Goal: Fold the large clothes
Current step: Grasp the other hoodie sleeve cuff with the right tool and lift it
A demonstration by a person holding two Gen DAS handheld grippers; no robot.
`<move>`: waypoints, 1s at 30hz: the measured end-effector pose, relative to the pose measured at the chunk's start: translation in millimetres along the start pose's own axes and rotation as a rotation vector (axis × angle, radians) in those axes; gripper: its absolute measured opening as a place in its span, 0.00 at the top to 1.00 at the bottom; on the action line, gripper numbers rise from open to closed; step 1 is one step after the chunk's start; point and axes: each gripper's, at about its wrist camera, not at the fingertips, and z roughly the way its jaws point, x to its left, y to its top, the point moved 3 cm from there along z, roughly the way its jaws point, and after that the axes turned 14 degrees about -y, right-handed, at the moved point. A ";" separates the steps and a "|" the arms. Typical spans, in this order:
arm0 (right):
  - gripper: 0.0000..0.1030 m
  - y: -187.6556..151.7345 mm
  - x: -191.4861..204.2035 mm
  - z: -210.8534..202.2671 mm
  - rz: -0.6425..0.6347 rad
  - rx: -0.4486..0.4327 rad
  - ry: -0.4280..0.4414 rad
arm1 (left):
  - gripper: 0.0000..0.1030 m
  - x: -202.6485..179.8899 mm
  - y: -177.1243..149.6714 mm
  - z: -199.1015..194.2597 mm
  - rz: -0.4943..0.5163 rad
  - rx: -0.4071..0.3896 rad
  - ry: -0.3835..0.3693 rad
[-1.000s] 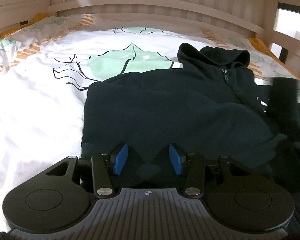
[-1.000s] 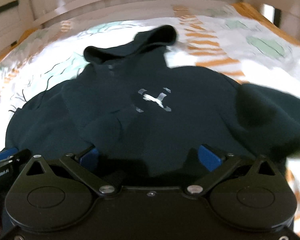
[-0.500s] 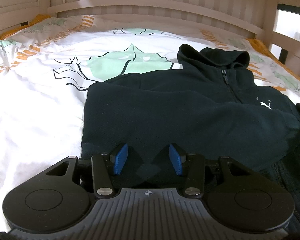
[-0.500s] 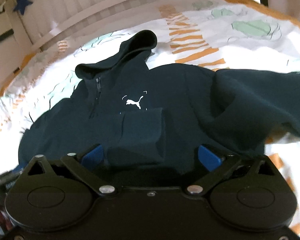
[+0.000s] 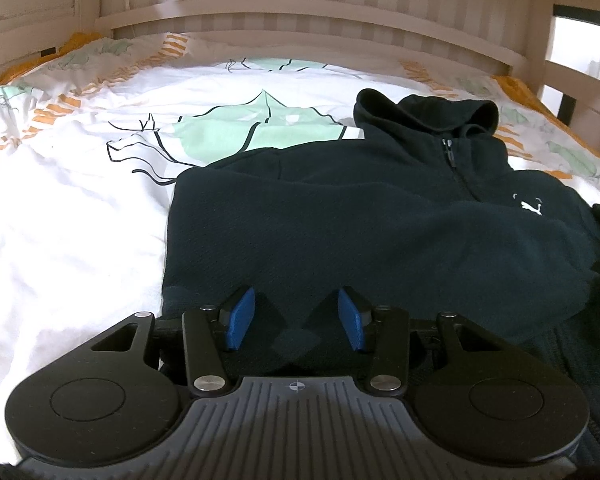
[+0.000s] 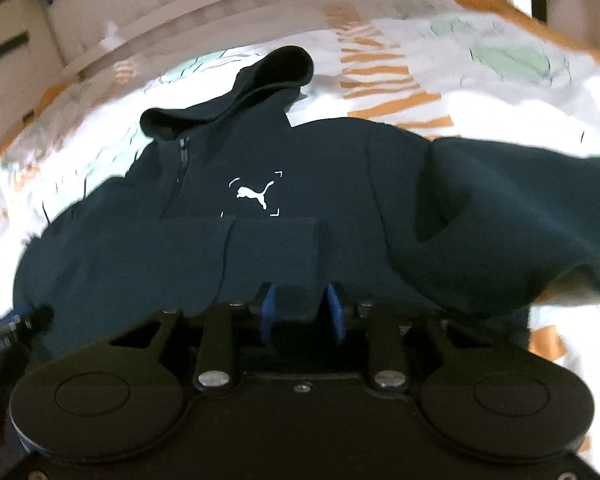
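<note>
Now L gripper open w/ nothing held, R gripper pinching hoodie sleeve, bedsheet around.

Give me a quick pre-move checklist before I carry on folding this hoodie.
1. Right gripper has fabric: ok, its pads are closed on a cuff of the dark hoodie.
2. Left gripper free: ok, open, nothing between its pads.
3. Left side already folded over the chest: ok, the edge runs straight.
4. Right sleeve folded in: not ok, it spreads onto the bed sheet.
5. Hood laid flat: not ok, it stands bunched.
6. Right view sharp: not ok, blurred.
</note>
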 end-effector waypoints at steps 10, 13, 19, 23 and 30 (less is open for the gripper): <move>0.22 -1.3 -43.7 -51.6 0.057 -0.030 0.042 | 0.55 -14.0 2.2 -25.4 0.006 0.075 0.005; 0.20 -4.3 -72.1 -65.2 0.091 -0.020 0.024 | 0.54 -26.9 -1.3 -48.3 -0.001 0.095 -0.032; 0.19 -6.9 -132.7 -76.8 0.162 -0.009 -0.060 | 0.50 -67.2 6.5 -81.2 -0.014 0.097 -0.124; 0.19 -1.1 -177.0 -73.2 0.253 -0.017 -0.139 | 0.46 -100.8 21.4 -83.4 0.020 0.070 -0.186; 0.19 12.6 -261.6 -51.1 0.476 -0.003 -0.275 | 0.46 -134.4 28.9 -64.8 0.054 0.063 -0.233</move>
